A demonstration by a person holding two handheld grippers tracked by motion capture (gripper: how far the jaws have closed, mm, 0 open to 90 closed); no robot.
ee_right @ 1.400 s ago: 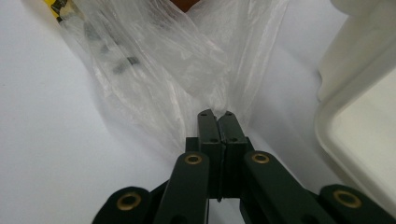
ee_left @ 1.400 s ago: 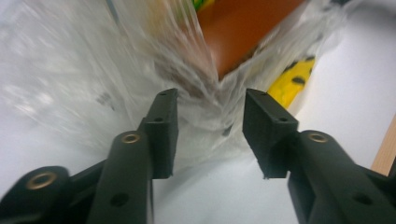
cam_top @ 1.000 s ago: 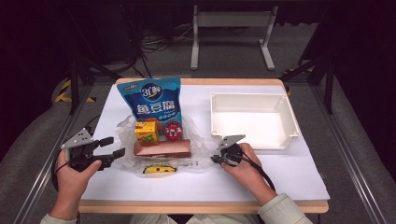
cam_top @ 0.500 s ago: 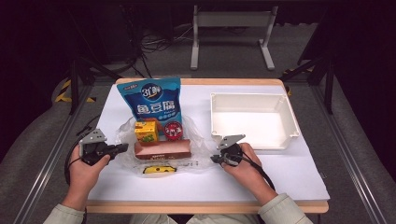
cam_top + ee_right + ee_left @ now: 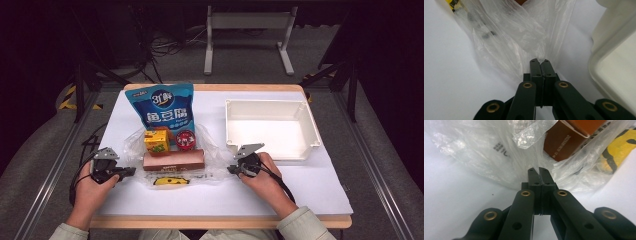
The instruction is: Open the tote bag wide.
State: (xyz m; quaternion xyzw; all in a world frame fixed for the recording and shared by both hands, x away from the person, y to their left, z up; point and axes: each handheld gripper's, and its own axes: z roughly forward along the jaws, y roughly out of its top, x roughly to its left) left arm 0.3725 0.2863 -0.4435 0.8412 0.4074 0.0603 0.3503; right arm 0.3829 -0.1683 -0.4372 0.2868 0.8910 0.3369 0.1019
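Presently, your left gripper (image 5: 131, 171) has its fingers (image 5: 534, 178) pinched together on the left edge of the clear plastic bag (image 5: 210, 150); your right gripper (image 5: 231, 169) has its fingers (image 5: 535, 66) pinched on the bag's right edge. Bag: flat on the white surface (image 5: 300, 185), mid-front, holding a brown box (image 5: 173, 160), yellow packet (image 5: 170, 180), small yellow carton (image 5: 156, 140), red-lidded cup (image 5: 185, 138). Blue pouch (image 5: 161, 107) behind. White tray (image 5: 272, 127) at right.
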